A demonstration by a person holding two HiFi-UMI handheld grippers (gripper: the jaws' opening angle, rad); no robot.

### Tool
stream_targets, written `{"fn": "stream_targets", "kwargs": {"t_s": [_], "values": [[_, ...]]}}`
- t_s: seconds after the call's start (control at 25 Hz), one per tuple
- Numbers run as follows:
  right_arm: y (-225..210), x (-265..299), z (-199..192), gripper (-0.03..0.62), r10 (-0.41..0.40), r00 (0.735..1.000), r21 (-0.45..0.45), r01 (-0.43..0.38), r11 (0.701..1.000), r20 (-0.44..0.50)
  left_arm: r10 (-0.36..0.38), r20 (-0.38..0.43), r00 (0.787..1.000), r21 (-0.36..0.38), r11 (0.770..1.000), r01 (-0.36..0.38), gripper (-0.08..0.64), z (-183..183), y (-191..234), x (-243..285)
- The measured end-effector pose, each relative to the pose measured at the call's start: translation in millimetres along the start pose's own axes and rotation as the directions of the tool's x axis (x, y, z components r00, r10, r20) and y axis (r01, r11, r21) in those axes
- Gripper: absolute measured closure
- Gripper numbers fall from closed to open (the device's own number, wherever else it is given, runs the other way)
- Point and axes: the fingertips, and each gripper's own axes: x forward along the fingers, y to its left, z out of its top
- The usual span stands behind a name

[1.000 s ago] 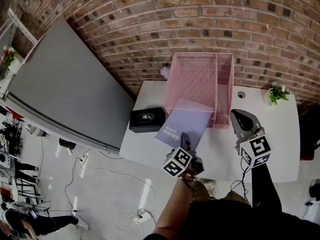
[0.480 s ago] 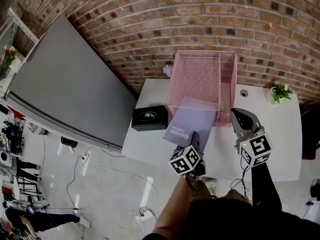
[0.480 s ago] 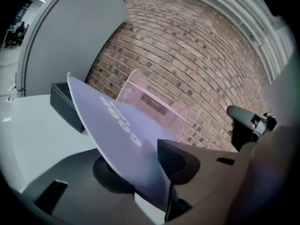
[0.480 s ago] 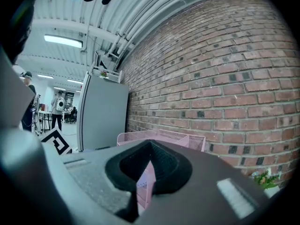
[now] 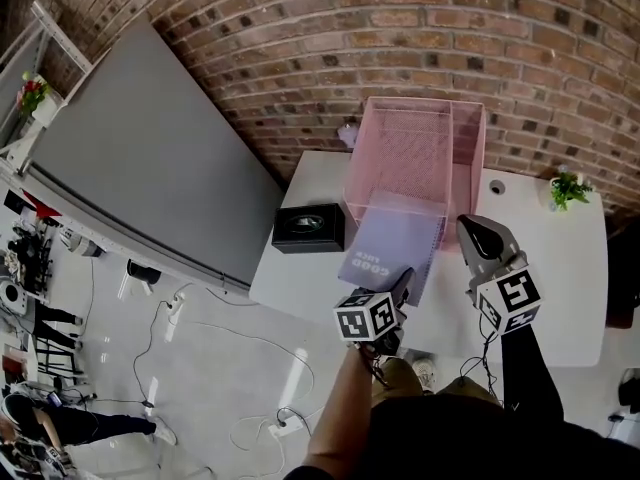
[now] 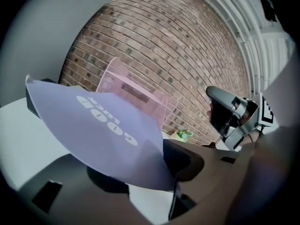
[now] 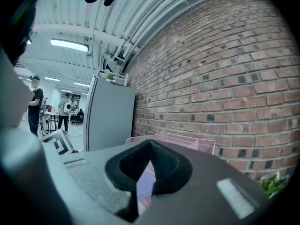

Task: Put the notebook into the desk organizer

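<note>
Notebook (image 5: 390, 248): lilac cover with white lettering, held at its near corner by the left gripper (image 5: 402, 286). Head view: we see the notebook slanting over the white table (image 5: 550, 268), its far edge at the open front of the pink mesh desk organizer (image 5: 415, 153); we cannot tell whether that edge is already inside. The organizer stands at the back of the table against the brick wall (image 5: 400, 38). A black box (image 5: 308, 228) sits just beside the notebook on its left, near the table's edge. A small green plant (image 5: 568, 188) stands at the table's far right corner, well apart from the organizer. The right gripper (image 5: 478, 233) hangs over the table to the right of the notebook, not touching it. A large grey panel (image 5: 150, 158) leans along the wall to the left of the table. Left gripper view: both jaws are pinched on the notebook's corner, one pad above the cover and one below; the cover fills the left of the frame, with the organizer beyond it and the right gripper in the air off to the right. Right gripper view: the jaws are pressed together with nothing between them; over them we see the organizer's pink rim and a strip of the lilac cover, the brick wall behind.
</note>
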Motion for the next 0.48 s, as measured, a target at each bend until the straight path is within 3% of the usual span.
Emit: {"fn": "stream_targets", "kwargs": {"t_s": [0.12, 0.24, 0.48], "values": [[2.5, -2.0, -0.5, 0.592, 0.008, 1.0, -0.001, -0.008, 1.0, 0.0, -0.025, -0.027, 0.999, 0.025, 0.999, 0.025, 0.339, -2.5, -1.2, -4.8], [2.5, -4.6, -1.9, 0.592, 0.011, 1.0, -0.001, -0.011, 1.0, -0.001, -0.031, -0.035, 0.999, 0.006, 0.999, 0.031, 0.341, -2.3, -0.2, -7.8], [1.2, -8.7, -2.0, 0.592, 0.013, 1.0, -0.006, -0.013, 1.0, -0.003, -0.032, 0.055, 0.998, -0.184, 0.982, 0.041, 0.476, 4.2, 4.9, -10.5]]}}
